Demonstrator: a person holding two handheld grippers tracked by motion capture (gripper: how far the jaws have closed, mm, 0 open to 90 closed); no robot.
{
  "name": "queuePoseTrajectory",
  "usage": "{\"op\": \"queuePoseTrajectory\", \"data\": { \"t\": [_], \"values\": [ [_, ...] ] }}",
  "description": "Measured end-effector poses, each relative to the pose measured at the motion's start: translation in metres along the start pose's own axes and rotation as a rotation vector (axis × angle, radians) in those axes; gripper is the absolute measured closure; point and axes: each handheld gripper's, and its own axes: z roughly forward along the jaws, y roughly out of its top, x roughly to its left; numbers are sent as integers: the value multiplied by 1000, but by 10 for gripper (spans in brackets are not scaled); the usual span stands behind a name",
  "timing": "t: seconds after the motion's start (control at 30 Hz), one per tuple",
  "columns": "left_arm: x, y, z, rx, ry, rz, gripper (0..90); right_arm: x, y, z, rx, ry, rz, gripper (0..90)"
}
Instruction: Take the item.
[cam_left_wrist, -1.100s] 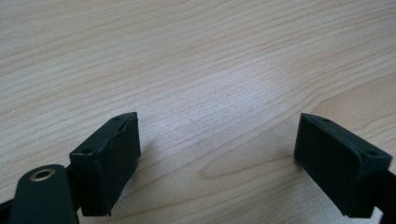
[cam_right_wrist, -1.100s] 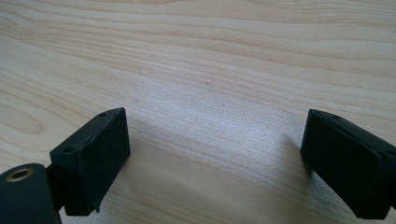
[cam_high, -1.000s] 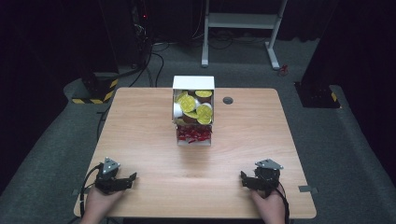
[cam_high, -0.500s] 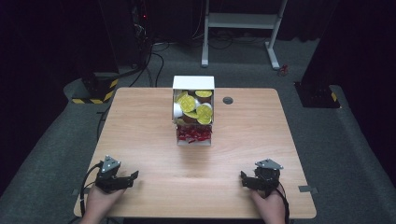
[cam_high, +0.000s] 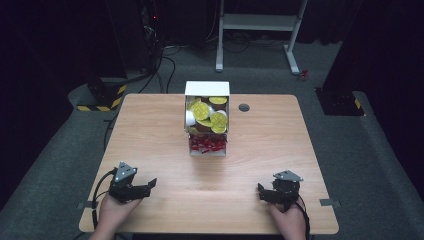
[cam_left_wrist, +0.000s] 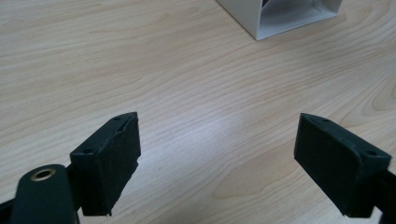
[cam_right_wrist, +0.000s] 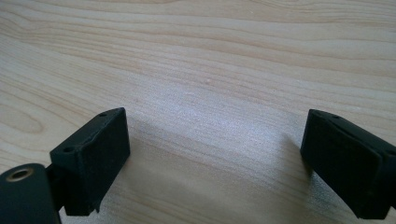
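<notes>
A white box (cam_high: 207, 89) stands at the middle of the wooden table (cam_high: 150, 135), toward the far edge, holding several yellow-lidded round cups (cam_high: 201, 110) with red packets (cam_high: 207, 144) at its near end. A corner of that white box (cam_left_wrist: 280, 16) appears at the top of the left gripper view. My left gripper (cam_high: 148, 186) rests near the front left edge, open, with bare wood between its fingers (cam_left_wrist: 109, 161). My right gripper (cam_high: 261, 192) rests near the front right edge, open too, nothing between its fingers (cam_right_wrist: 93, 156).
A small dark round grommet (cam_high: 244, 107) sits in the tabletop right of the box. Beyond the table stand a white metal frame (cam_high: 260, 22), black equipment with cables, and a yellow-black striped base (cam_high: 102, 97) on grey carpet.
The left gripper has shifted very slightly; everything else stays as it was.
</notes>
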Motion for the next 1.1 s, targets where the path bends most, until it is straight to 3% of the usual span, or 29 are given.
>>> {"op": "queuePoseTrajectory", "data": {
  "t": [0.6, 1.1],
  "values": [
    [-31, 39, 17, -54, -67, 51, 152, 0, 0, 0, 0, 0, 0, 80],
    [-43, 58, 30, -69, -105, 41, 179, 0, 0, 0, 0, 0, 0, 80]
  ]
}}
